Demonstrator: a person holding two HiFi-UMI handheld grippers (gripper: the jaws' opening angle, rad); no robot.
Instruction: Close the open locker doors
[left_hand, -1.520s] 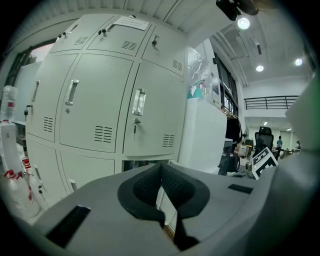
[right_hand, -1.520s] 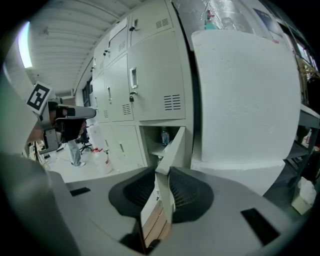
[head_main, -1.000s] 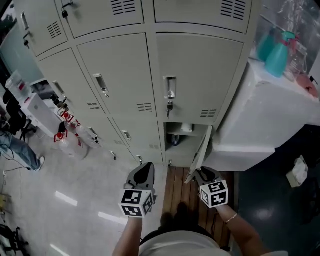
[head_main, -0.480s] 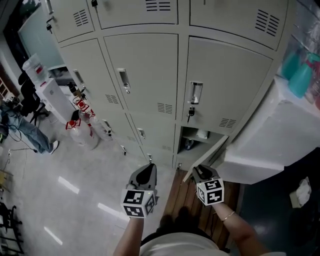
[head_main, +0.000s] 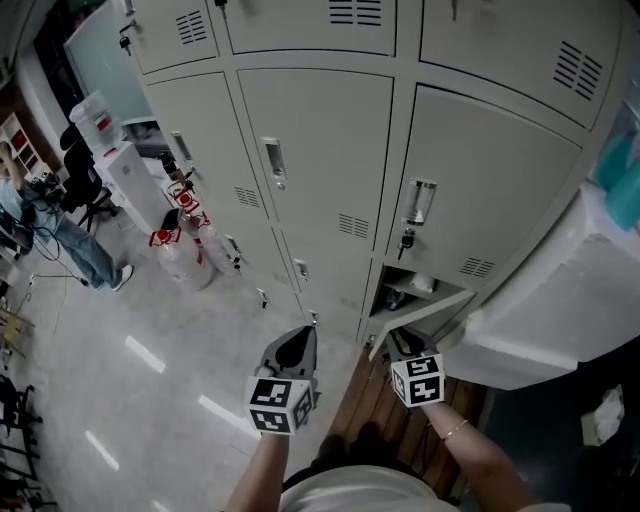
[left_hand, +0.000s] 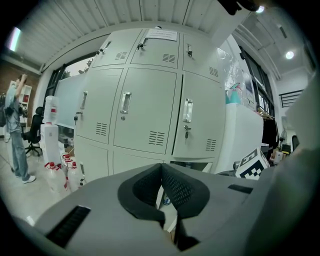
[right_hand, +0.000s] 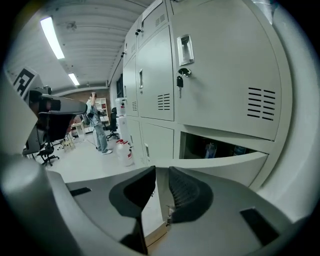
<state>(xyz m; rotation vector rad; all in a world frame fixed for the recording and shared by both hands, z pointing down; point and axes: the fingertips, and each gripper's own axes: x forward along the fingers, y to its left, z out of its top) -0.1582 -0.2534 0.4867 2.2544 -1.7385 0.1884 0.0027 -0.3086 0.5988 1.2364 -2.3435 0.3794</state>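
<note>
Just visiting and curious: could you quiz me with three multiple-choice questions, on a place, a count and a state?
1. Where is the open locker door? A top row; B bottom row, under the keyed door; C far left column.
2. How many doors stand open in the head view? A one; B two; C three.
3. The jaws of the left tool are: A wide apart; B shut, empty; C clamping a bottle.
Answers: B, ajar beneath the keyed door; A, the rest sit flush; B, tips meet, nothing between.
</note>
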